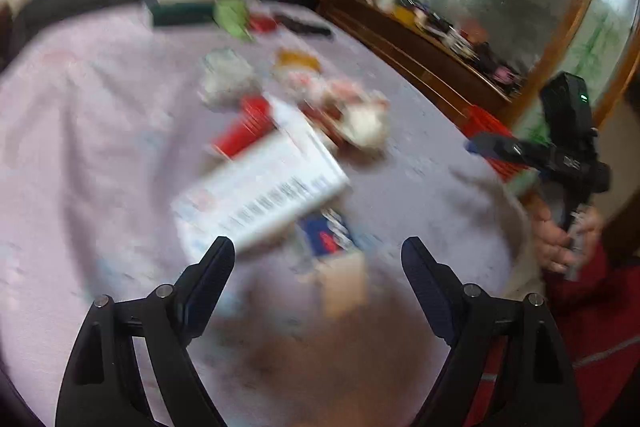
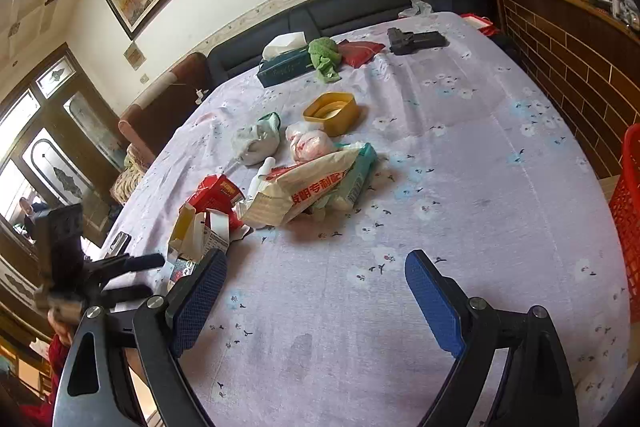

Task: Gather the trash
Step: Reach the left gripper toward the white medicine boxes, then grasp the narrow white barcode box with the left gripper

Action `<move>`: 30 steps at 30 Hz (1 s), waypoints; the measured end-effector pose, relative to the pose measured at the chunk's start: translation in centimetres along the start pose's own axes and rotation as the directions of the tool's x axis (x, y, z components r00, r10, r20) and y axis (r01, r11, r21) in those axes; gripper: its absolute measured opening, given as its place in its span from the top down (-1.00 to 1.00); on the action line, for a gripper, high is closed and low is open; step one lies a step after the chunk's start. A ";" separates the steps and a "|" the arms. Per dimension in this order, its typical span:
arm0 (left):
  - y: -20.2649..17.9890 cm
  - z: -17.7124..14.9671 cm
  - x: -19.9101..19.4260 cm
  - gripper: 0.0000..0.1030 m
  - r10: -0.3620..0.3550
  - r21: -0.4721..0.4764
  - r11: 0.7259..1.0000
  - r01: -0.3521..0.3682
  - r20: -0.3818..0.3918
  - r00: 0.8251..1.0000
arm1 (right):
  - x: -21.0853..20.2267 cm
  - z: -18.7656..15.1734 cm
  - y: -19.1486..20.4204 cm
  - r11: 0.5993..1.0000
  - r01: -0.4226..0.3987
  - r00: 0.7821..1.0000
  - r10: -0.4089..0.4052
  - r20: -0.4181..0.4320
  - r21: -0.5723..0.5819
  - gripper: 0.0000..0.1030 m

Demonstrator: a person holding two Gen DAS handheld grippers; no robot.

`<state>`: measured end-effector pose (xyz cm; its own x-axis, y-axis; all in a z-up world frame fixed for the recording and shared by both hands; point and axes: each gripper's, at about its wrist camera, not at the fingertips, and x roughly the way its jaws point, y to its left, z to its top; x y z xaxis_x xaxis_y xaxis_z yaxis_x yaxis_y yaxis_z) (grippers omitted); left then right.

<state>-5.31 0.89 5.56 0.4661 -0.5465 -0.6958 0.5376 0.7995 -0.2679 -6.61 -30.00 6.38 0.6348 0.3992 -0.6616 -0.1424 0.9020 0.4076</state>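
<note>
My table point(image 2: 500, 155) in its lilac cloth lies bare along its right half, with a red basket point(image 2: 630, 211) at that edge. The trash heap point(image 2: 304, 183) of wrappers and torn cartons sits left of centre. Only my right view shows it sharp; the left is blurred. My right gripper point(image 2: 316, 285) and left gripper point(image 1: 318, 259) both gape, holding nothing.
</note>
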 end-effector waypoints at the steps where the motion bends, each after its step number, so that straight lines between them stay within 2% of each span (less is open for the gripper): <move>1: 0.4 0.4 -0.2 -0.64 0.044 0.007 0.999 -0.044 0.023 0.999 | 0.1 0.0 0.0 1.000 -0.003 1.000 0.003 -0.001 -0.001 -0.81; 3: 2.1 1.8 0.2 -0.64 0.066 -0.042 0.997 -0.065 0.015 0.998 | 0.3 0.0 0.1 1.000 -0.009 1.000 0.009 -0.002 -0.002 -0.81; 5: 4.2 3.2 1.4 -0.63 -0.008 -0.149 0.989 0.008 0.002 1.000 | 0.5 0.0 0.2 1.000 -0.010 1.000 0.010 -0.005 -0.003 -0.81; 8: 6.7 4.2 4.3 -0.63 -0.111 -0.284 0.954 0.094 -0.043 0.993 | 0.8 -0.2 0.3 1.000 -0.011 1.000 0.011 -0.013 0.000 -0.81; 9: 7.2 4.2 5.3 -0.63 -0.138 -0.316 0.942 0.112 -0.062 0.989 | 0.8 -0.3 0.3 1.000 -0.010 1.000 0.010 -0.015 0.003 -0.81; 10: 7.1 4.2 5.6 -0.63 -0.135 -0.317 0.942 0.111 -0.054 0.989 | 0.9 -0.4 0.2 1.000 -0.009 1.000 0.010 -0.016 0.008 -0.81; 12: 6.7 3.8 5.6 -0.63 -0.174 -0.303 0.942 0.146 -0.065 0.983 | 0.9 -0.5 0.0 1.000 -0.007 1.000 0.007 -0.020 0.014 -0.81; 14: 5.9 3.0 5.2 -0.63 -0.237 -0.291 0.935 0.202 -0.090 0.967 | 0.9 -0.5 -0.2 1.000 -0.004 1.000 0.004 -0.024 0.018 -0.82; 17: 3.1 1.6 4.1 -0.64 -0.190 -0.152 0.973 0.171 -0.122 0.974 | 1.0 -0.5 -0.3 1.000 0.000 1.000 0.000 -0.028 0.014 -0.81; 21: 0.7 -0.4 2.4 -0.65 -0.202 -0.065 0.979 0.195 -0.139 0.969 | 1.5 -0.5 -0.4 1.000 -0.015 0.999 0.015 -0.035 0.019 -0.81; 25: -1.0 -1.1 2.1 -0.65 -0.106 0.040 0.993 0.113 -0.150 0.983 | 2.0 -0.7 -0.2 1.000 -0.025 0.999 0.026 -0.044 0.019 -0.81; 30: 0.0 0.5 2.1 -0.65 -0.014 0.058 0.998 0.020 -0.091 0.996 | 2.1 -1.1 -0.1 1.000 -0.025 0.998 0.025 -0.057 0.011 -0.81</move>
<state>-3.97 -0.41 4.46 0.3924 -0.5331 -0.7496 0.5864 0.7728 -0.2427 -6.11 -29.01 4.25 0.5866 0.4307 -0.6858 -0.1495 0.8899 0.4310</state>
